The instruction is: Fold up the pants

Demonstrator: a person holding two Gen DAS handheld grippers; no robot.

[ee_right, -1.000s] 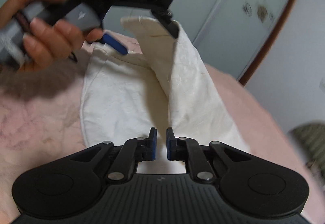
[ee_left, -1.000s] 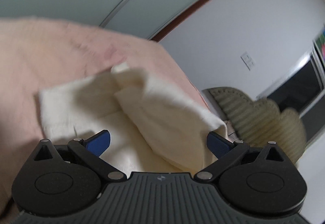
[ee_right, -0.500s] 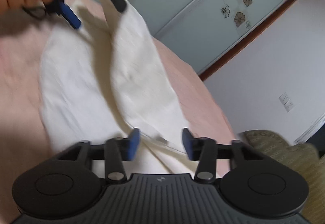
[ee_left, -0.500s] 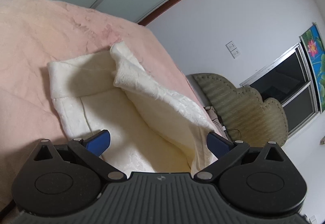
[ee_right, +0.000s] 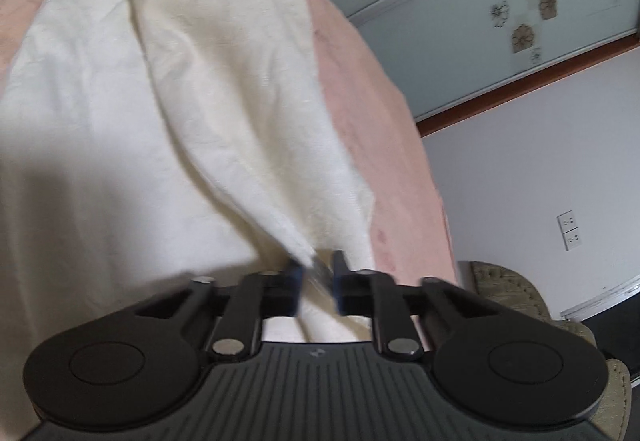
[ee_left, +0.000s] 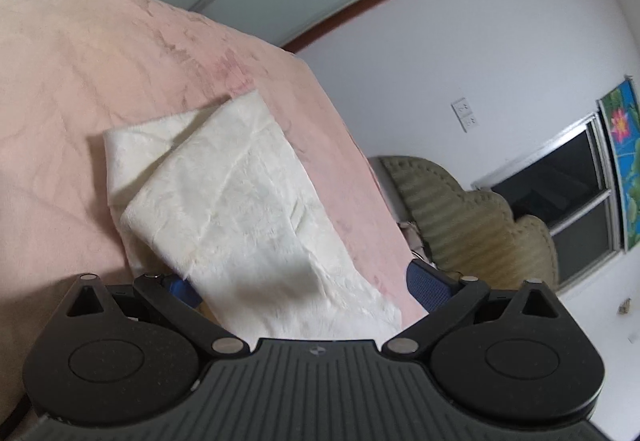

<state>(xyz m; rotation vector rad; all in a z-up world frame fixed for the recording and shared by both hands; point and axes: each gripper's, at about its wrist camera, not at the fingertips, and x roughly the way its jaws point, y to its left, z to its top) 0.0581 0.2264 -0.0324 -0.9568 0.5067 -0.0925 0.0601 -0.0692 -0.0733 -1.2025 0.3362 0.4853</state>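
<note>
Left tongs (ee_left: 304, 287) gape wide, empty. Right tongs (ee_right: 316, 283) are nearly closed around the pants (ee_right: 224, 81) edge; pinch firmly, lay flat on the bed (ee_left: 100, 61).

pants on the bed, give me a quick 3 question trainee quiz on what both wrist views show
1. True or false: the left gripper is open.
2. What colour is the bedspread under the cream pants?
3. The right gripper's fingers are: A) spread wide, B) close together around a pants edge, C) out of view.

Key: 1 true; 2 pink; 3 B.
</note>
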